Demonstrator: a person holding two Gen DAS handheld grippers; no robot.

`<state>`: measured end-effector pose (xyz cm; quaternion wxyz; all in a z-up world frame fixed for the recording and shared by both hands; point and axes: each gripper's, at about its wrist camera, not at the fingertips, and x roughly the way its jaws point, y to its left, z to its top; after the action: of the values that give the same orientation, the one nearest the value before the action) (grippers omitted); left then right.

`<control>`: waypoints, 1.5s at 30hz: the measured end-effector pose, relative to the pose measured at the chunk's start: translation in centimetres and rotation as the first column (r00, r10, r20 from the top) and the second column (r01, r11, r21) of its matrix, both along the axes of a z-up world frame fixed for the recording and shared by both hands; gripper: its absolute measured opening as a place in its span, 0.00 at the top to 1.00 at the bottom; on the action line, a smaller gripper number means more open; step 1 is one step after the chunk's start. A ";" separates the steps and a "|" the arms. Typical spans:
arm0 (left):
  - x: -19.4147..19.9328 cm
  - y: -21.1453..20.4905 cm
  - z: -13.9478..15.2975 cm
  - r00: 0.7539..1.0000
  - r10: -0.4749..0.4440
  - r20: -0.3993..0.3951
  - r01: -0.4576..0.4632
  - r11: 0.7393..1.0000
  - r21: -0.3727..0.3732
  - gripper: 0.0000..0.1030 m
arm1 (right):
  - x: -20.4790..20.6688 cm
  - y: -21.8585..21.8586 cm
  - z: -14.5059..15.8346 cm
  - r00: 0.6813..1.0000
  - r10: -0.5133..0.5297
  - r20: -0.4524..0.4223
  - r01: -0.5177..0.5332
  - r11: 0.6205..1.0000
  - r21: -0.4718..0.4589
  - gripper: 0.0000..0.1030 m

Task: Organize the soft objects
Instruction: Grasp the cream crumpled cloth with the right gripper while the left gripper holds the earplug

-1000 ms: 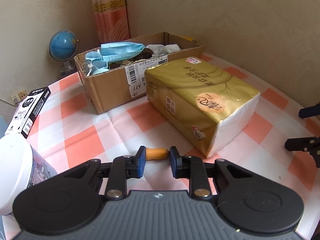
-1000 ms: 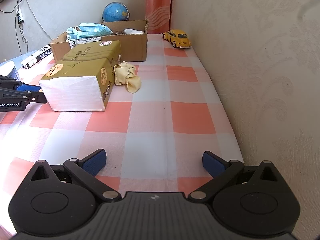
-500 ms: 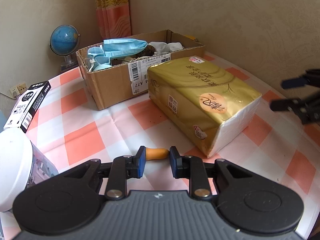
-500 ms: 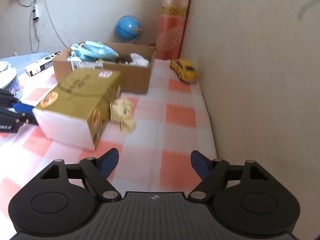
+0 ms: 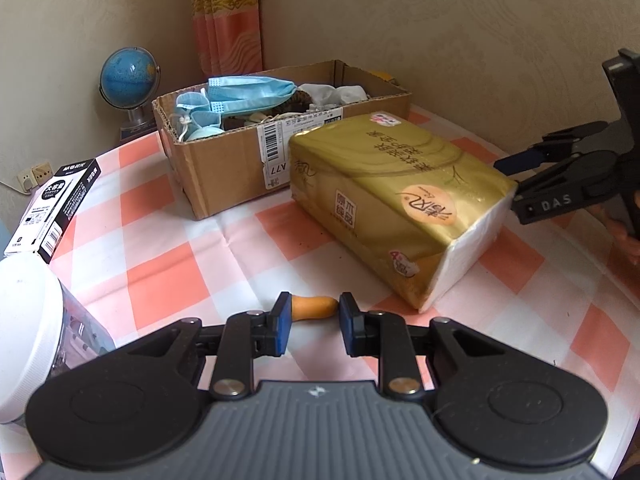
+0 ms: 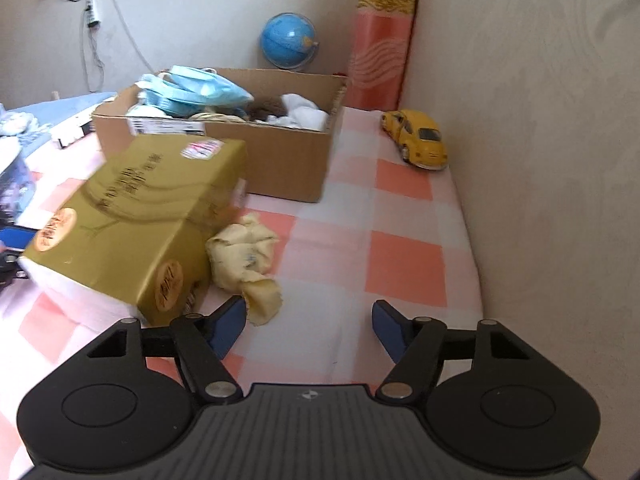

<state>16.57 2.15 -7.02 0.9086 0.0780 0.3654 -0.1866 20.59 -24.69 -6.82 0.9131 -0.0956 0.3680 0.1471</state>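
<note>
Left gripper (image 5: 311, 314): jaws at their narrowest, nothing clamped, small orange piece (image 5: 314, 306) just beyond. Gold tissue pack (image 6: 132, 216) mid-table, touching cardboard box (image 6: 280, 160). Crumpled yellow cloth (image 6: 246, 260) beside pack. Right gripper (image 6: 307, 322): jaws apart, closing, nothing between.

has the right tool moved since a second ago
Yes. In the left wrist view the right tool has come in from the right edge toward the tissue pack, its jaws narrowing with nothing between them.
</note>
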 end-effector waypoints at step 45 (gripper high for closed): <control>-0.1 0.2 -0.1 1.000 0.002 -0.006 -0.002 1.000 -0.022 0.77 | 1.0 0.0 0.4 0.998 0.069 -0.013 -0.066 0.983 0.170 0.62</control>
<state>16.47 2.38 -7.08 0.9084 0.0669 0.3662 -0.1902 21.62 -24.73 -6.43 0.9089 -0.0287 0.3593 0.2097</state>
